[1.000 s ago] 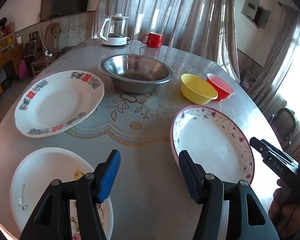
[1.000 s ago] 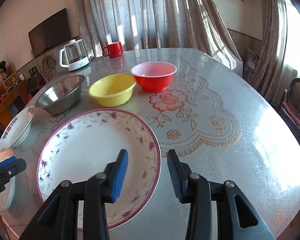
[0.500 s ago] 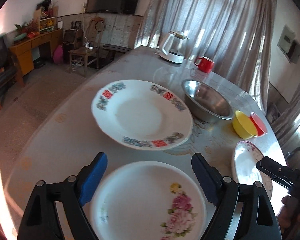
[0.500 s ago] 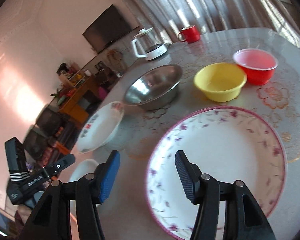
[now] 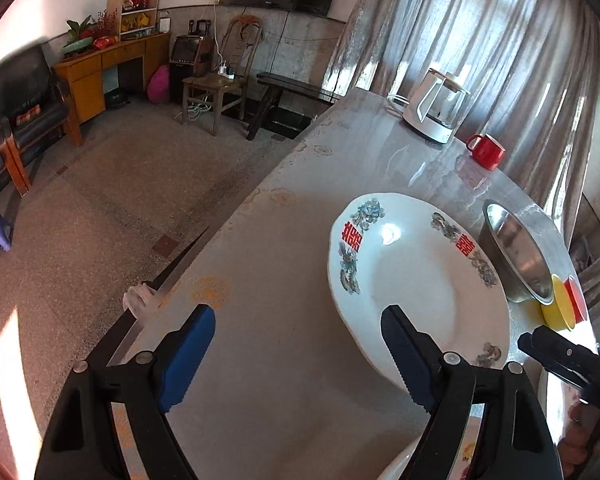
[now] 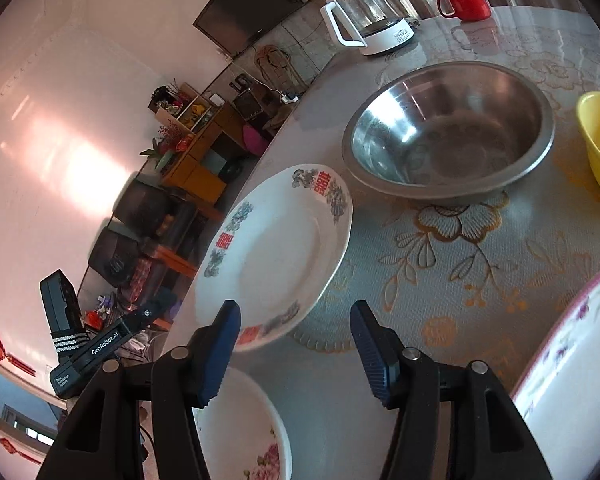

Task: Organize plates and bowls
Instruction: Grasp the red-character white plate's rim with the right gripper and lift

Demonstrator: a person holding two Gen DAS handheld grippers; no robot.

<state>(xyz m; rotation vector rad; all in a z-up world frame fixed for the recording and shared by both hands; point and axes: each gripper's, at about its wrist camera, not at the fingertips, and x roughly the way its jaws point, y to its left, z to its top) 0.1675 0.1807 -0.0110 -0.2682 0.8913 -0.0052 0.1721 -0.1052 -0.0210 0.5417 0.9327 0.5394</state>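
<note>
Both grippers spread, empty; white plate point(image 6: 278, 248) with red characters, dragon rim, near steel bowl point(image 6: 448, 132).

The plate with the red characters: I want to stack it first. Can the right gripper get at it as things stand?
Probably yes. The right gripper is open and empty, and the plate with the red characters lies just ahead of its fingertips, near rim exposed, with nothing in between.

Each black plastic hand-held gripper, left point(image 5: 296, 354) and right point(image 6: 296, 350), carries two ribbed blue pads point(image 5: 186, 356) on angular arms with silver screws. Seen from the right wrist, the left unit's body bears white "GenRobot.AI" lettering and white stripes.
</note>
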